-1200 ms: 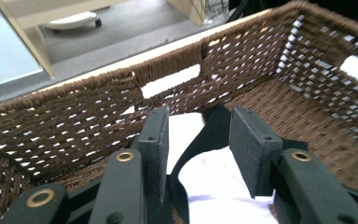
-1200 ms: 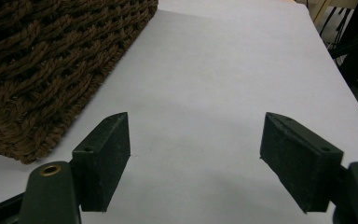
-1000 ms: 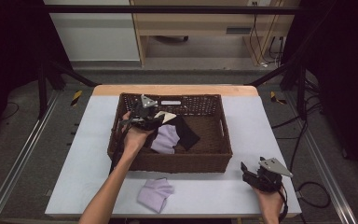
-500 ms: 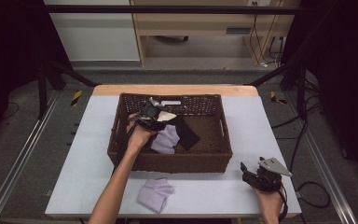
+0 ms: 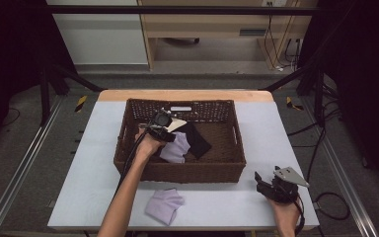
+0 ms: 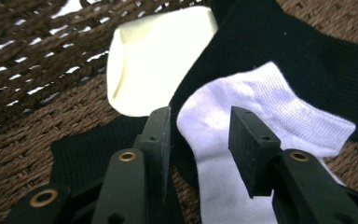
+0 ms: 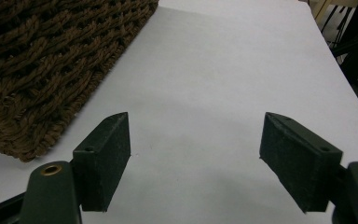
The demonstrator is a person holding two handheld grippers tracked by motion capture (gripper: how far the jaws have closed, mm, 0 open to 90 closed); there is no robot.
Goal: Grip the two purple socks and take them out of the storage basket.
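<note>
Left hand-held gripper (image 6: 199,128): jaws apart, hovering over the lavender sock (image 6: 265,116) on the basket floor. The sock's rounded end lies between the two pads; whether the pads touch it I cannot tell, and nothing is clamped. Just under and beyond the sock lies a black sock (image 6: 307,51), which also reaches under the left jaw. Further ahead and to the left, a cream sock (image 6: 154,60) lies against the woven wall of the wicker basket (image 5: 128,143).

High view: left hand-held gripper (image 5: 170,129) sits inside the basket at its left part, wrist bent down over the near rim, forearm coming up from the desk's near edge. Cable trails back along the arm. A second lavender sock (image 5: 164,205) lies on the white desk (image 5: 94,163), outside the basket, behind this gripper and close to the forearm.

Right hand-held gripper (image 7: 195,154): jaws wide apart, empty, over bare desk. Basket corner is to its front left, well clear of the pads. High view: right hand-held gripper (image 5: 262,181) is held low near the desk's near right corner.
</note>
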